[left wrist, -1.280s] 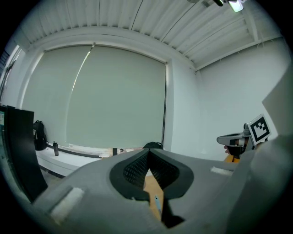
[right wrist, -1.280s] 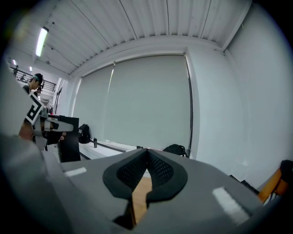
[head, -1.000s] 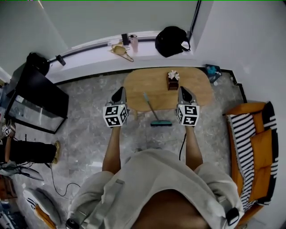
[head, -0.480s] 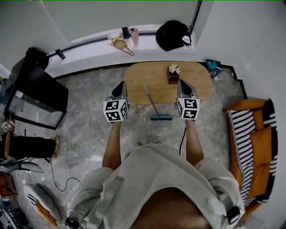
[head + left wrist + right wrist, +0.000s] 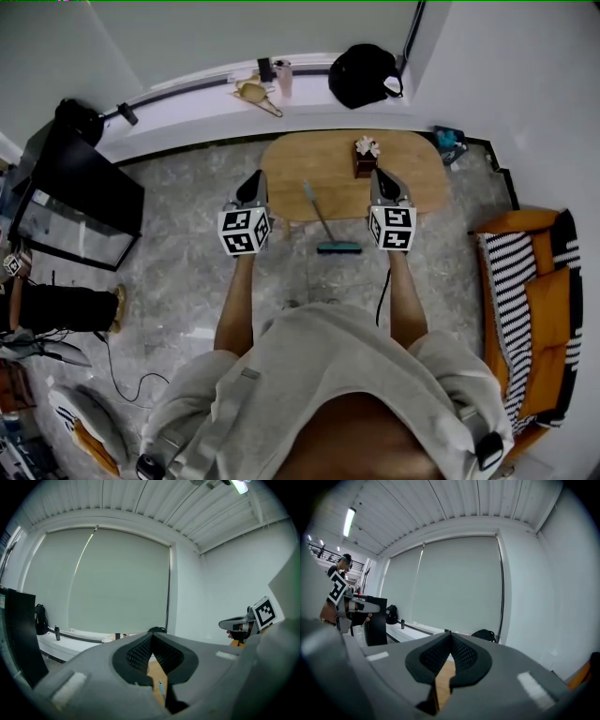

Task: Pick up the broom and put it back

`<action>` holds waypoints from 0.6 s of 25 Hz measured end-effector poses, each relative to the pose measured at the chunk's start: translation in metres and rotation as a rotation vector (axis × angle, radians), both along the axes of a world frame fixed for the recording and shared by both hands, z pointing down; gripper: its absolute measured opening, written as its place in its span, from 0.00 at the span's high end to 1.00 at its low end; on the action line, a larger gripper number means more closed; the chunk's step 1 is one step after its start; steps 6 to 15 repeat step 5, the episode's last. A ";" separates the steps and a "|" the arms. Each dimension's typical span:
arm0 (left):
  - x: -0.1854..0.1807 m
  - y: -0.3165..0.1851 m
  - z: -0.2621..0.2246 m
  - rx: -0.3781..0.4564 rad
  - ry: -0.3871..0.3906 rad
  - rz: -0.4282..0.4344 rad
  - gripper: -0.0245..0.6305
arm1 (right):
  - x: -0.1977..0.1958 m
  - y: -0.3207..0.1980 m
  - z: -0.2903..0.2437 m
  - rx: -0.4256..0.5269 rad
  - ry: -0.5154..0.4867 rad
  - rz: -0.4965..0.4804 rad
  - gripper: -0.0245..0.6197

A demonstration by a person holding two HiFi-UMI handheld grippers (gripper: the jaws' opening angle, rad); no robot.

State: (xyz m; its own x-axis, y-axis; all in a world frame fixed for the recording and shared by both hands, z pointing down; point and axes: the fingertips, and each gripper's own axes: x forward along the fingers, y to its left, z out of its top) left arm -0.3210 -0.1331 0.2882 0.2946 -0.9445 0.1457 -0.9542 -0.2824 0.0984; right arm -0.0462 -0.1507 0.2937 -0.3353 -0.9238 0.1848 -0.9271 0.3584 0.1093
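A broom with a teal head (image 5: 337, 248) stands on the floor, its pale handle (image 5: 314, 206) leaning up against the front edge of the wooden table (image 5: 422, 187). My left gripper (image 5: 253, 181) hovers to the left of the handle and my right gripper (image 5: 385, 176) to its right, both apart from the broom. In the left gripper view the jaws (image 5: 151, 637) are closed together with nothing between them, and a bit of the broom handle (image 5: 161, 689) shows below them. The right gripper (image 5: 450, 635) is shut and empty too.
A brown box with a white flower (image 5: 364, 157) sits on the table. A black bag (image 5: 364, 77) lies on the window ledge, a dark cabinet (image 5: 80, 202) stands at left, an orange sofa with a striped cushion (image 5: 530, 300) at right. A black cable (image 5: 382, 298) runs across the floor.
The head view has shifted slightly, so everything sits a little higher in the picture. Both grippers and the broom keep their places relative to one another.
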 end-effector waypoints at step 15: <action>-0.002 -0.004 -0.002 0.009 0.001 0.000 0.96 | -0.001 -0.002 0.007 -0.010 0.000 0.003 0.96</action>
